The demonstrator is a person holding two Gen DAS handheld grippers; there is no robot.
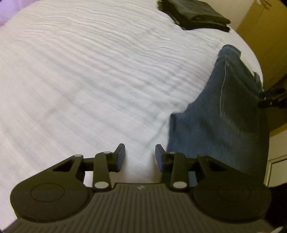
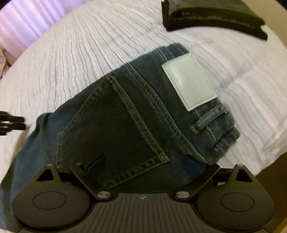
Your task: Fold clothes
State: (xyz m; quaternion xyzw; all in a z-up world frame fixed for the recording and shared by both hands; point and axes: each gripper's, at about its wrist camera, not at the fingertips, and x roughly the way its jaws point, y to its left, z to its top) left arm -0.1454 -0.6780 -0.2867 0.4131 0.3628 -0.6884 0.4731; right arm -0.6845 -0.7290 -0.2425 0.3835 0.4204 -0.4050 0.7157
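Blue jeans (image 2: 136,114) lie folded on the white bedspread (image 2: 71,53), back pocket up, with a pale waistband patch (image 2: 190,82) at the far end. My right gripper (image 2: 145,164) hovers right over the pocket, open, its fingers spread wide on either side of the pocket's corner. In the left wrist view the jeans (image 1: 224,111) run along the bed's right side. My left gripper (image 1: 140,156) is open over bare bedspread (image 1: 89,80), just left of the jeans' near end, with nothing between its fingers. Each gripper shows at the edge of the other's view.
A stack of dark folded clothes (image 2: 211,16) sits at the bed's far right corner (image 1: 195,14). A yellow-brown cupboard (image 1: 265,35) stands beyond the bed's right edge. Something purplish-pink (image 2: 26,26) lies at the far left.
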